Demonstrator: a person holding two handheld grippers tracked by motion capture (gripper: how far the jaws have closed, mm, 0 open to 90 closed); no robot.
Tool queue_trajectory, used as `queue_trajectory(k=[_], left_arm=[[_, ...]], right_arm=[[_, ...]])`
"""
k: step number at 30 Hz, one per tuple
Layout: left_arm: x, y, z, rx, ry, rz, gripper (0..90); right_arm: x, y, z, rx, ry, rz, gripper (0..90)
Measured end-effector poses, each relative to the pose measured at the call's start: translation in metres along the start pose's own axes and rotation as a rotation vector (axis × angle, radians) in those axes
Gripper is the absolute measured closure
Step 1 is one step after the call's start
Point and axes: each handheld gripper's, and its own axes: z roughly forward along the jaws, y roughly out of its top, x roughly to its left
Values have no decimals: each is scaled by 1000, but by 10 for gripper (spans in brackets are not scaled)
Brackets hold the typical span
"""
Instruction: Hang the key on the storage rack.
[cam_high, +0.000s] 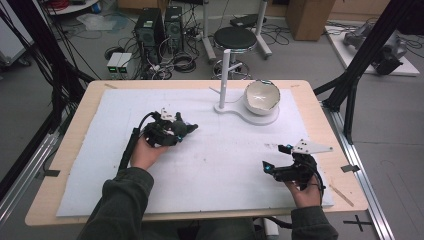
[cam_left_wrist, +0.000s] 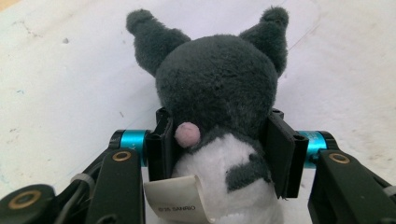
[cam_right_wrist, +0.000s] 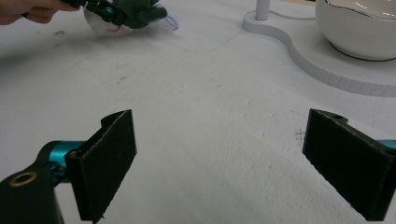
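The plush toy's tag (cam_left_wrist: 180, 200) reads "SANRIO".

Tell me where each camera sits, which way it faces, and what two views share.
High view: above the person's side, looking down on the table; forearms, hands, both tongs show.
Left gripper view: rides the left tongs, facing the plush toy clamped between its jaws.
Right gripper view: rides the open right tongs, facing the bowl.
All share the plush toy.

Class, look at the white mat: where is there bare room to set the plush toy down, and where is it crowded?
Bare mat lies between the left hand-held gripper holding the plush toy and the right hand-held gripper. The far right is crowded: bowl and stand.
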Motion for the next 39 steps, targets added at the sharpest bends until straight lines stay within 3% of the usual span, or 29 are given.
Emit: queue_trajectory(k=[16,21,29,39], left_arm=[[-9,-7,-23,-131,-43,-29,505],[-11,-13,-29,-173,-43,-45,504],[-17,-18,-39,-227,-47,-37,503],[-23,-29,-46,-317,-56,-66,502]], right_arm=[[1,0,-1,-4,-4,-5,88],[1,0,-1,-7,-1,-9,88],[2,1,-1,-6,-2,-6,88],[2,1,-2,-12,-5,-11,88]])
